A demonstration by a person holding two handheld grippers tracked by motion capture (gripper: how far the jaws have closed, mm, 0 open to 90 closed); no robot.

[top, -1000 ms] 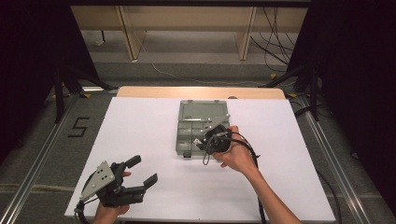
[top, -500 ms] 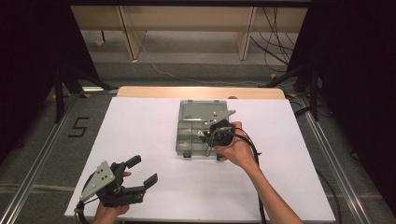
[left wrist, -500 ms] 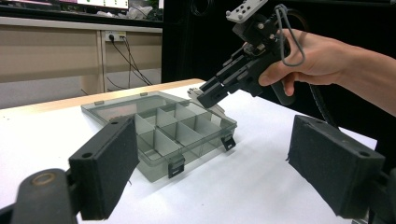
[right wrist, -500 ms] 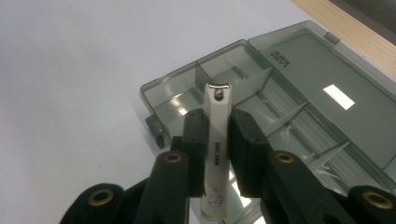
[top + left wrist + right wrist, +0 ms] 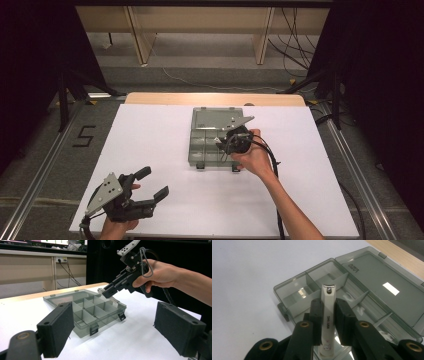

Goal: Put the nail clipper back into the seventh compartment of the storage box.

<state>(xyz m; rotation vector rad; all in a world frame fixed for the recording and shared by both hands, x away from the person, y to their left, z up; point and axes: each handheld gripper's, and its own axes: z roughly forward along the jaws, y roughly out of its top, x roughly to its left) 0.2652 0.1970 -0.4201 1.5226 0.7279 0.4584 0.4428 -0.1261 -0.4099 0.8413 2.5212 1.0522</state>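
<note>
A grey translucent compartment box lies open mid-table, its lid flat behind it; its dividers show in the left gripper view. My right gripper hovers over the box's right half, shut on a white nail clipper held lengthwise between the pads, tip toward the compartments. The same gripper appears above the box in the left gripper view. My left gripper rests at the near left of the white table, open with nothing between its pads.
White paper covers the table, with a wooden edge at the back. The box's latches face the near side. A cable trails from the right gripper along the forearm. Metal rails flank the table.
The right gripper has moved a little farther over the box's right half with the clipper in it. The left gripper has stayed where it was.
</note>
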